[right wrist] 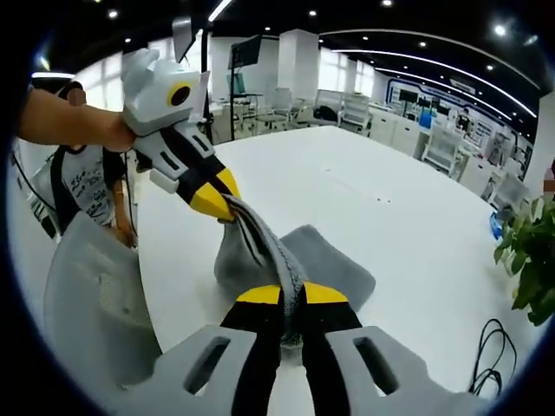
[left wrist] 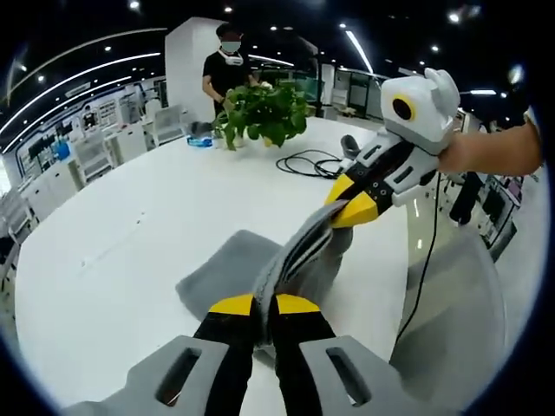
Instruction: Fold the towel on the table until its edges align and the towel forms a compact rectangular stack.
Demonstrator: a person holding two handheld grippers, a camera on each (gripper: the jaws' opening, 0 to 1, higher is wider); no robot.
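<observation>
- Both tongs are clamped on the grey towel, lifting one edge clear of the white table between them.
- Left gripper view: left gripper has its yellow-tipped jaws pressed together on the near end of the raised towel edge. The right gripper, entering from the right in a person's hand, pinches the far end of that edge. The towel's lower part lies in a soft heap on the white table.
- Beyond it, on the same table, a leafy potted plant stands before a person in black, with a coil of black cable nearby. A grey chair sits at the table's edge.
- Right gripper view: right gripper is closed on the towel edge; the left gripper, held by a hand, grips the other end. The edge runs taut between them.
- Plant leaves and cable appear at the right rim.
- Progress, judged: the fold is under way, not finished. The towel appears bunched rather than flat, though its layers are hard to count, and its edges have yet to be laid down and aligned into a rectangular stack.
</observation>
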